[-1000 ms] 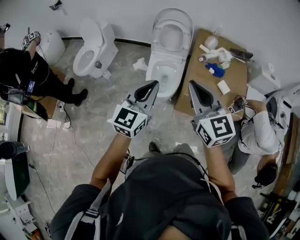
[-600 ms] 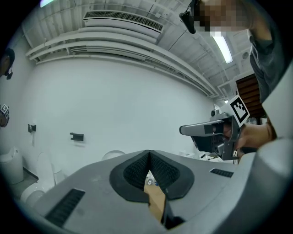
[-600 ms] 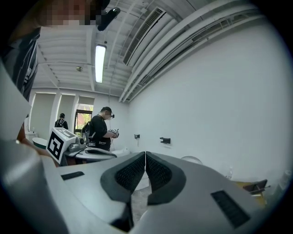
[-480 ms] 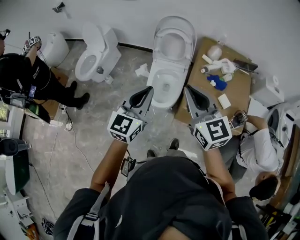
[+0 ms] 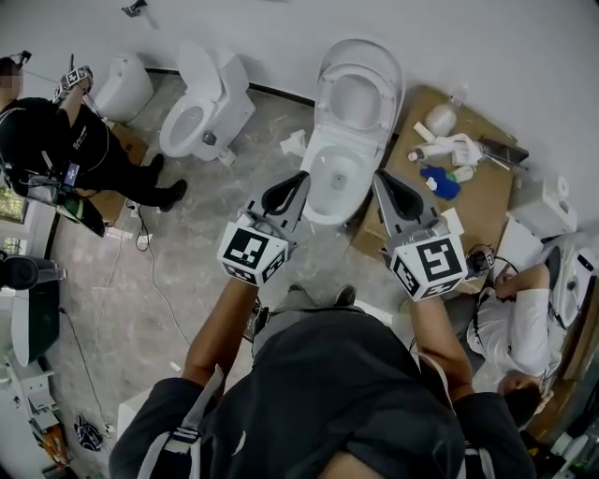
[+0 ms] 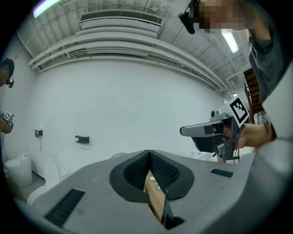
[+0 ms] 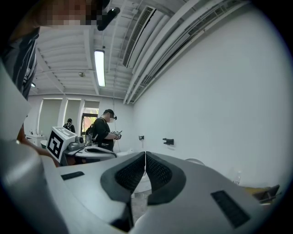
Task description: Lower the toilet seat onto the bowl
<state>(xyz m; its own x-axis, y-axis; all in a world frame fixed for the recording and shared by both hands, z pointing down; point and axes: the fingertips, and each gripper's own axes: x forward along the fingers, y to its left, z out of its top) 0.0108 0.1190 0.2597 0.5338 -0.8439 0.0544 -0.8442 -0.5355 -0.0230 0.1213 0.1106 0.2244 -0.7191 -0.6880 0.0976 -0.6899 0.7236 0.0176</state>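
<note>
the toilet seat (image 5: 361, 86) is seen as a white oval ring, raised and leaned back towards the white wall (image 5: 281, 28). the open bowl (image 5: 329, 178) is left exposed in front of it on the grey floor (image 5: 187, 271). in the head view the bowl's front is flanked by the two grippers: the left gripper (image 5: 303, 176) is held beside its left rim and the right gripper (image 5: 379, 175) beside its right rim. the seat is found beyond both tips, apart from them and untouched. the fingers (image 6: 135, 170) of the left gripper are pressed together with nothing gripped, and the right gripper's fingers (image 7: 130, 174) are likewise closed and empty. the seat's long axis is stood up from the hinge at the back of the bowl, with the free end uppermost near the wall.
</note>
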